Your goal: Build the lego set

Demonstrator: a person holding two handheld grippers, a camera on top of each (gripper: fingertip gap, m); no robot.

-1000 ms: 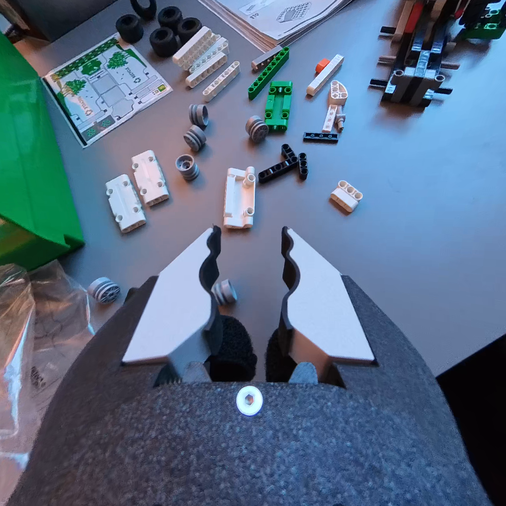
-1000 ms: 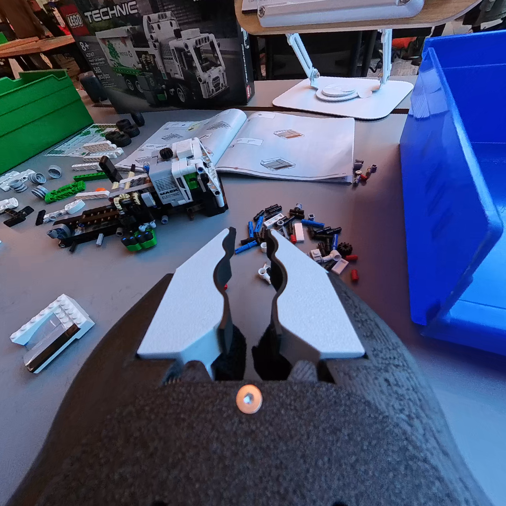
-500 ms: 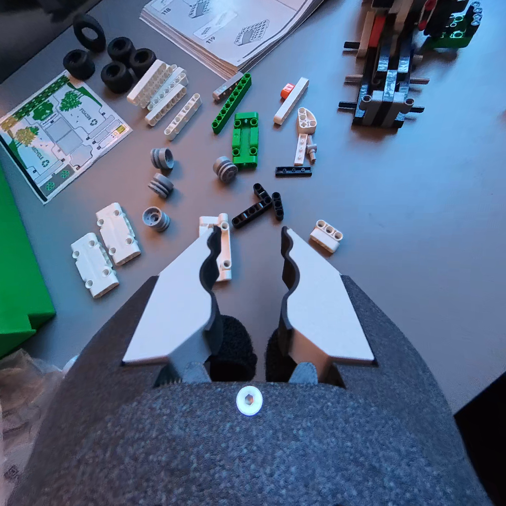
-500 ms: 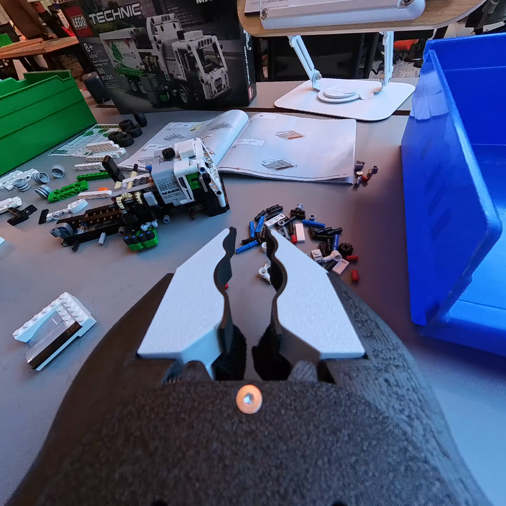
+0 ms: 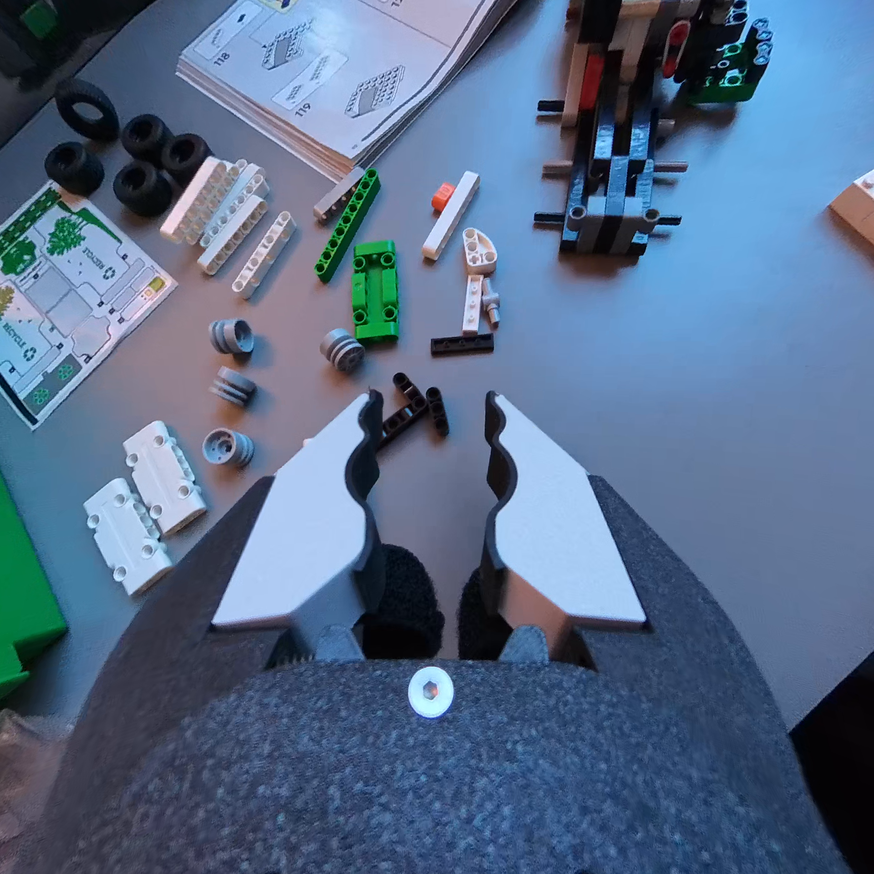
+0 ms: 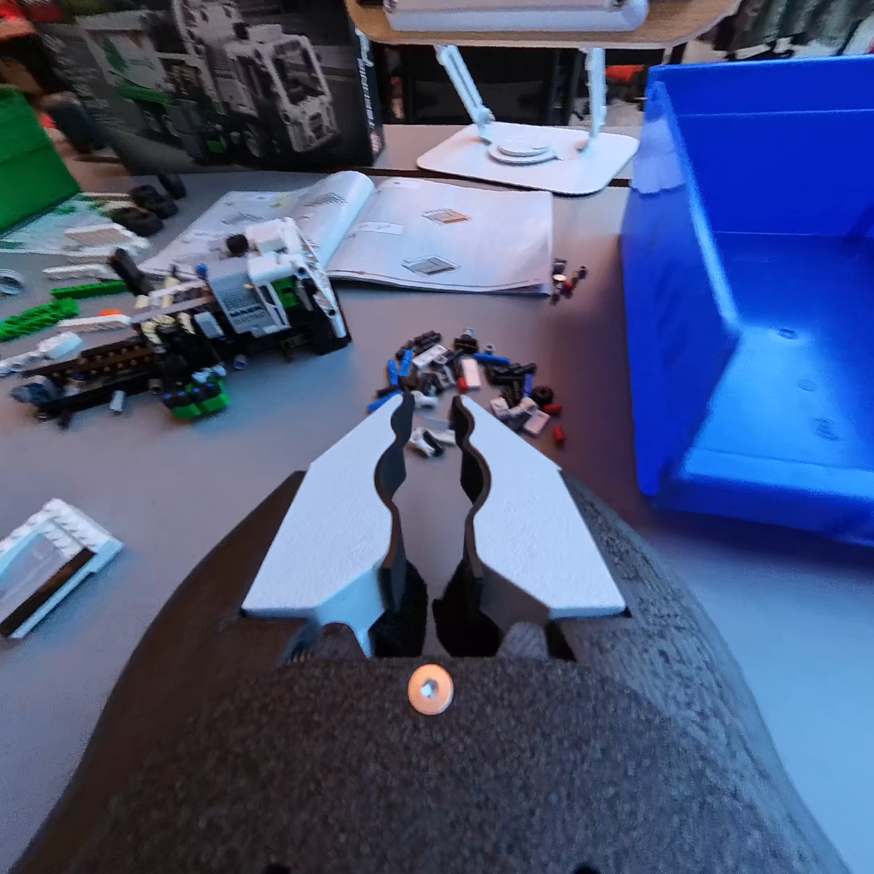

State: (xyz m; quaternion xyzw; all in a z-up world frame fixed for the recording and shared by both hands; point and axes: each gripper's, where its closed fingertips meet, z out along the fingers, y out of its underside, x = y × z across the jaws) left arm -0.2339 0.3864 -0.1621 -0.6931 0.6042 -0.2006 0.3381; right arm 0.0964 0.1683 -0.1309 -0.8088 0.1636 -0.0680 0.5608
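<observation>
Five black rubber tyres (image 5: 137, 156) sit at upper left, four grey ribbed wheel hubs (image 5: 230, 335) mid-left and two white panel pieces (image 5: 142, 506) lower left. The left gripper (image 5: 430, 402), jaws apart and empty, has advanced to the black angled beams (image 5: 416, 409); bare grey table (image 5: 686, 402) lies right. The right gripper (image 6: 431, 406), jaws narrowly apart, hovers before the small-parts pile (image 6: 473, 373), nearer than before, with the half-built lego truck (image 6: 198, 340) centre left.

The counter (image 5: 709, 425) is grey, carrying black tyres (image 5: 142, 156), white beams (image 5: 222, 213), a green beam (image 5: 347, 224), grey ribbed hubs (image 5: 231, 336), an orange stud (image 5: 443, 195) and a blue bin (image 6: 756, 284).
</observation>
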